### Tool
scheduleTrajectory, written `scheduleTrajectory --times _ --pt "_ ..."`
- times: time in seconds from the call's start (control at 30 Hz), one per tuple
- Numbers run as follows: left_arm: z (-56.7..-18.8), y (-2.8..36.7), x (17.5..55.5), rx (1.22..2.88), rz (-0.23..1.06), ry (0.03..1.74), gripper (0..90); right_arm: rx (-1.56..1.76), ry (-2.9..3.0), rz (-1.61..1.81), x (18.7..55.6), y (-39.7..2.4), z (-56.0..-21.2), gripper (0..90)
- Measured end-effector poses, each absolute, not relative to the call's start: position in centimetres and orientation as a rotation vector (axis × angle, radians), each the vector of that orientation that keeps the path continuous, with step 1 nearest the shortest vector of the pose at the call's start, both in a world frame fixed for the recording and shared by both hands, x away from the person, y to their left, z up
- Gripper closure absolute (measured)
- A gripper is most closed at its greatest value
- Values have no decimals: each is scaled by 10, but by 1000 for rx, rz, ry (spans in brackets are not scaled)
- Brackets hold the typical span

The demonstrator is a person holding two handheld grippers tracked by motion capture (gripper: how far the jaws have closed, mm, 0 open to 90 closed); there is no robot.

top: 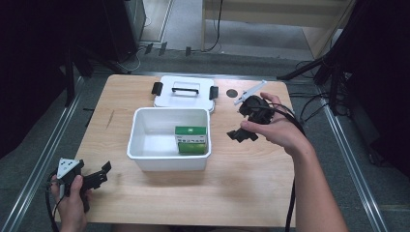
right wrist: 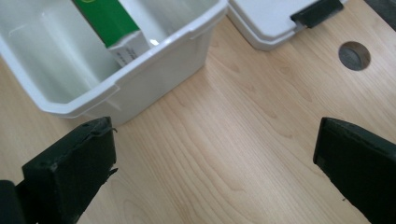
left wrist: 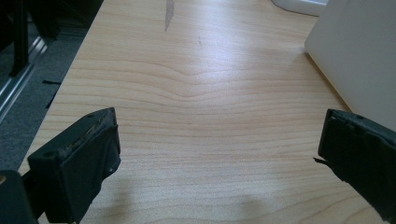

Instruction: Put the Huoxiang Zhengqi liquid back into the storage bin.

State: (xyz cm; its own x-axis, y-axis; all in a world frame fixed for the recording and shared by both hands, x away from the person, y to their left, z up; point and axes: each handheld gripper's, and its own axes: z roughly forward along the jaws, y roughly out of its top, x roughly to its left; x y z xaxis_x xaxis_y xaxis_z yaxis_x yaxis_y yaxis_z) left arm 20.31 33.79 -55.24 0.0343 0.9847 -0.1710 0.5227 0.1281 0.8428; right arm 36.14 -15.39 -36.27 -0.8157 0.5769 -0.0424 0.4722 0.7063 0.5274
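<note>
One white bin is seen near the middle of the wooden worktop; inside it, against its right wall, one green-and-white box is stood, its printing too small to be read; one white lid with a black handle and two black latches is laid flat just behind the bin; one round hole is cut in the worktop to the right of the lid; the left gripper is held left of the bin and nearer the front edge, its fingers spread apart and empty; the right gripper is held just right of the bin, its fingers likewise parted, nothing being gripped.
</note>
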Motion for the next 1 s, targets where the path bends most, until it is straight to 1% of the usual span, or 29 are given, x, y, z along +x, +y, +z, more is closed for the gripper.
scheduleTrajectory --times 0.3,0.37,0.53,1.0 --pt "-552 338 203 1507 720 1600 0 928 2557 837 349 -191 -391 0" --pt "-552 338 203 1507 721 1600 0 1006 2483 875 345 -206 -401 0" --pt "-553 338 203 1503 724 1599 0 1061 2409 908 337 -224 -415 0" --pt "-552 337 203 1506 726 1600 0 1256 2152 1029 297 -283 -475 0"
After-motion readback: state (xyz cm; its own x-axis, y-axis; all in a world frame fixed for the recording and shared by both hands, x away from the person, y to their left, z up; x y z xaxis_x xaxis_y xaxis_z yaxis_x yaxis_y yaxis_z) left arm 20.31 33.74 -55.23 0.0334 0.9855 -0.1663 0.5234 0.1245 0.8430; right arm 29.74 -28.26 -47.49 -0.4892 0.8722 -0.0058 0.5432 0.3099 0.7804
